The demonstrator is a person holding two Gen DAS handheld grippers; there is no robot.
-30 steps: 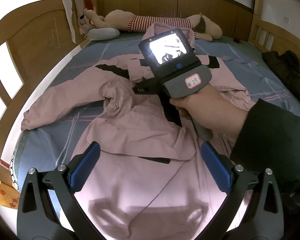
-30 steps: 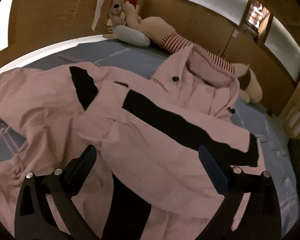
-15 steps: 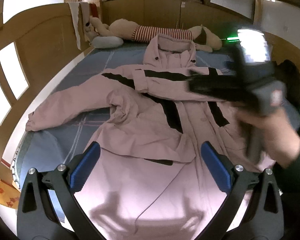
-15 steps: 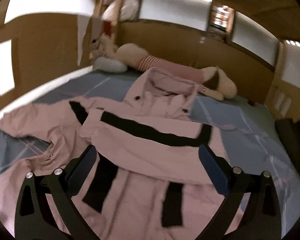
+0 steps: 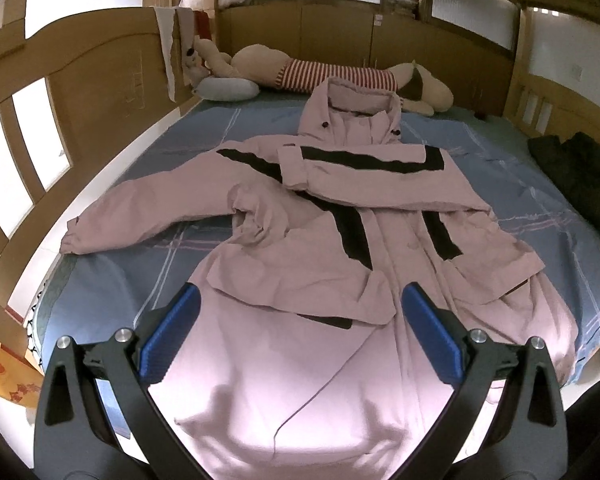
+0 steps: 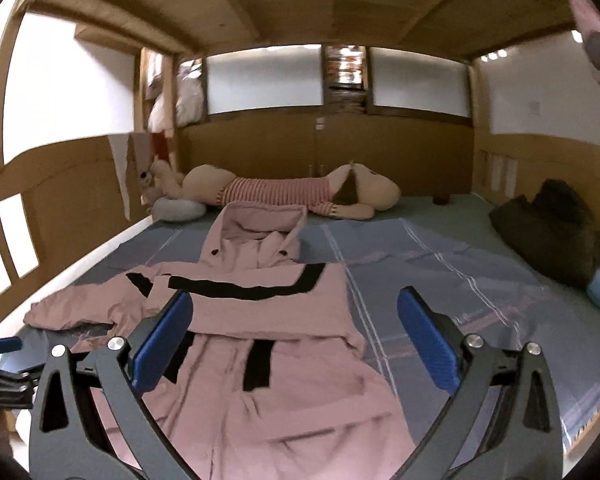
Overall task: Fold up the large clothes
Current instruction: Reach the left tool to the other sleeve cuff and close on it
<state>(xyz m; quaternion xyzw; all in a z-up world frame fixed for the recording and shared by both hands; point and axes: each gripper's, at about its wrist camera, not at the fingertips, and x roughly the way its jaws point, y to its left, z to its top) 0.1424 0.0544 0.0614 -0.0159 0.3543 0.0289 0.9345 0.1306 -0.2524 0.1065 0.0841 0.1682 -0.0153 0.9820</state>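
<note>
Left tongs (image 5: pixel 300 332) spread wide, empty, hovering above the hem of the pink jacket (image 5: pixel 320 248). Right tongs (image 6: pixel 296 340) also wide open, nothing held, raised above the jacket's lower half. Jacket lies flat on the bed (image 5: pixel 520 184) ahead of both tongs, hood (image 5: pixel 356 116) at the far end, one sleeve (image 5: pixel 364 176) folded across the chest, the other sleeve (image 5: pixel 148 212) stretched out ahead-left. Risk: the bunched armpit fabric could drag when that sleeve is folded, skewing the fold; slick shell may slip from a shallow pinch.

Black frames, blue-padded fingers (image 5: pixel 168 340), seemingly ribbed.
</note>
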